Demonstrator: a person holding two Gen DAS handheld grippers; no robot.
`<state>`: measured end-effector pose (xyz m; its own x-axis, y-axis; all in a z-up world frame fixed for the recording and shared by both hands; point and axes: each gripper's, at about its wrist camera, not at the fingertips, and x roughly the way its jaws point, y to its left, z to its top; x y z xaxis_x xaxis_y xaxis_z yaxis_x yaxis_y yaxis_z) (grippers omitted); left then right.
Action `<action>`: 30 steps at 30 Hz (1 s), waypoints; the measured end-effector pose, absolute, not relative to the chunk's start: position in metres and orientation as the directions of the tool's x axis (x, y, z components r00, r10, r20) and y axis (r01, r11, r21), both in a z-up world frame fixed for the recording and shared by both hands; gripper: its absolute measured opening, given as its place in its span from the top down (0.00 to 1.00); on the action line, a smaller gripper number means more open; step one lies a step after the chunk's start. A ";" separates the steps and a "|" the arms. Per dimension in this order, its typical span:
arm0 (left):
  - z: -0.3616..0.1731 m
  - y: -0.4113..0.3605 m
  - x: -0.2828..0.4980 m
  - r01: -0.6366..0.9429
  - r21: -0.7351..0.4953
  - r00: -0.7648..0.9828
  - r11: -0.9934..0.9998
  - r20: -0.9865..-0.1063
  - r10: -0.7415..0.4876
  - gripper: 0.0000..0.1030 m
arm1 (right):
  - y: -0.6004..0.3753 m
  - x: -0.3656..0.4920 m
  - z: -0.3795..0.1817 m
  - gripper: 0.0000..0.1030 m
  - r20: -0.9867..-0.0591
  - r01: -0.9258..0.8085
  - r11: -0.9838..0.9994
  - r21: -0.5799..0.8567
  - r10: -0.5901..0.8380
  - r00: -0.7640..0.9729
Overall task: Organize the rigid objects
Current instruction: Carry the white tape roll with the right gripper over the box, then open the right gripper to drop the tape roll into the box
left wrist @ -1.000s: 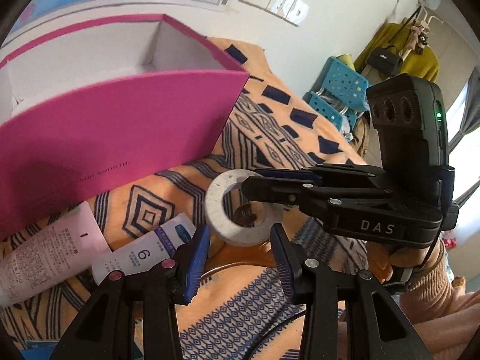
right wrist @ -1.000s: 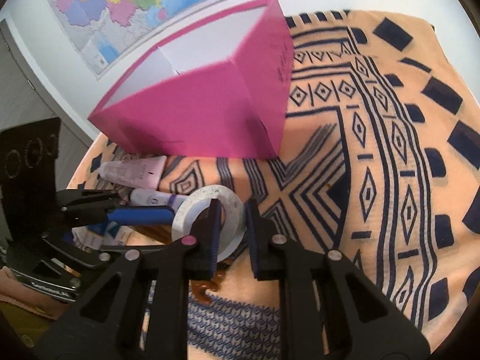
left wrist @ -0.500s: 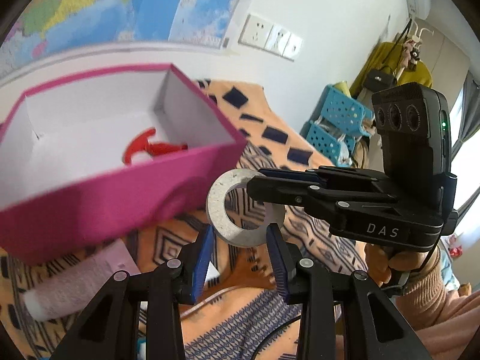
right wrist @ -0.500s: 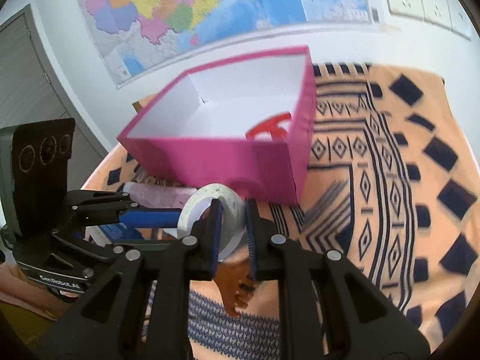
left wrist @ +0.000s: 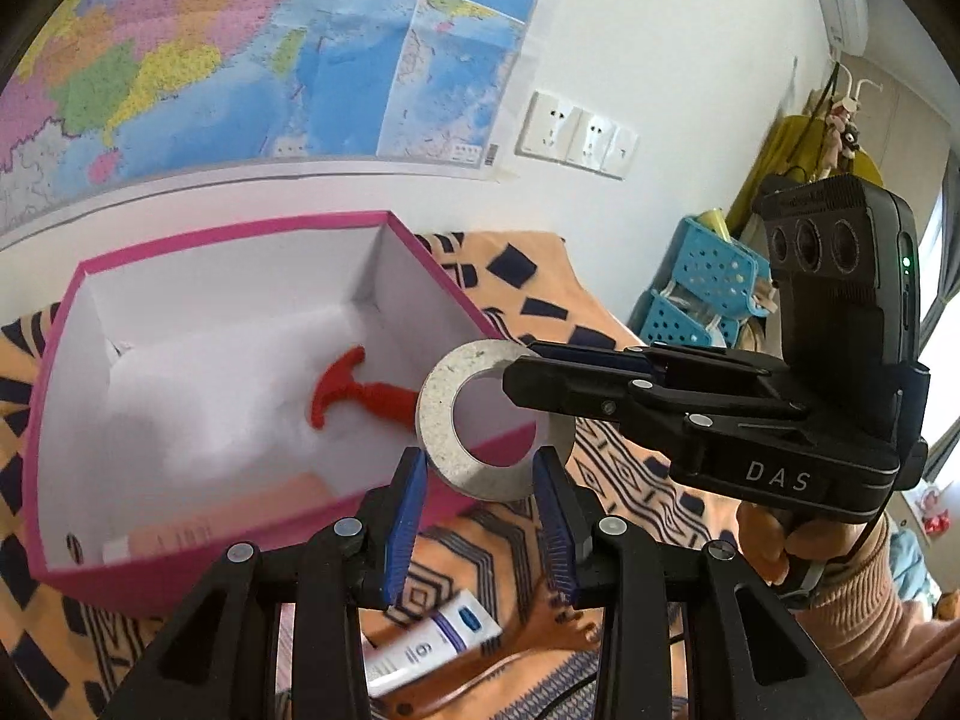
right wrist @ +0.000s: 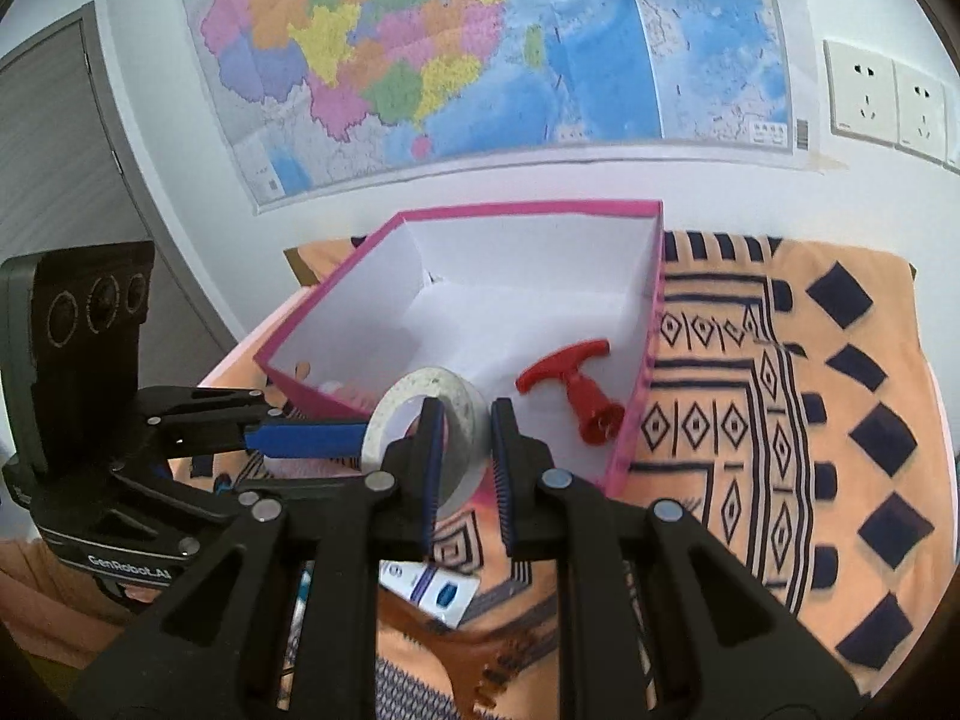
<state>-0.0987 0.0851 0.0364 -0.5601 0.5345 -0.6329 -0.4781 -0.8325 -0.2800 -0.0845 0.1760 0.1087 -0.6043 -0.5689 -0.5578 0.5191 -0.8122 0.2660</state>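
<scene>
Left wrist view: your left gripper [left wrist: 483, 516] has its jaws closed on the tape roll [left wrist: 480, 423], blue pads [left wrist: 408, 516] on its lower edge. The right gripper [left wrist: 540, 369] comes in from the right side and pinches the roll's wall at the right rim. The roll hangs over the near wall of the pink box [left wrist: 432, 492]. Inside the box: a red T-handle [left wrist: 354, 390] and a pale tube.

Right wrist view: your right gripper [right wrist: 468, 456] is clamped on the roll's wall [right wrist: 462, 420], one finger through the hole. The left gripper [right wrist: 312, 438] holds the far side. The roll sits at the near-left box corner, not clearly over the floor yet.

Risks: two grips on one rigid ring, so any mismatch between your hands can twist it out of the pads. Release too early and it hits the box rim [right wrist: 432, 456] and drops onto the patterned cloth [right wrist: 780, 420]. Releasing unevenly may let it roll into the T-handle.
</scene>
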 end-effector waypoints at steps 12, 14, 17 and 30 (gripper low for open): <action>0.029 0.084 -0.136 -0.448 -0.279 -0.544 -0.850 -0.669 0.506 0.65 | 0.170 -0.122 0.107 0.83 -0.585 0.505 -0.826 0.252 -0.545 -0.601; 0.026 0.084 -0.142 -0.440 -0.284 -0.536 -0.852 -0.678 0.503 0.65 | 0.168 -0.127 0.104 0.83 -0.596 0.499 -0.830 0.250 -0.538 -0.596; 0.020 0.084 -0.150 -0.431 -0.286 -0.522 -0.856 -0.695 0.495 0.65 | 0.165 -0.135 0.099 0.83 -0.615 0.492 -0.837 0.239 -0.523 -0.590; 0.005 0.083 -0.161 -0.401 -0.299 -0.475 -0.866 -0.741 0.475 0.65 | 0.157 -0.149 0.078 0.82 -0.693 0.460 -0.862 0.215 -0.466 -0.550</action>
<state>-0.1614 0.0828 0.0047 -0.4751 0.4752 -0.7406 -0.4009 -0.8661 -0.2985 -0.1490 0.1569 0.0777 -0.5504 -0.4662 -0.6927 0.4598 -0.8617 0.2146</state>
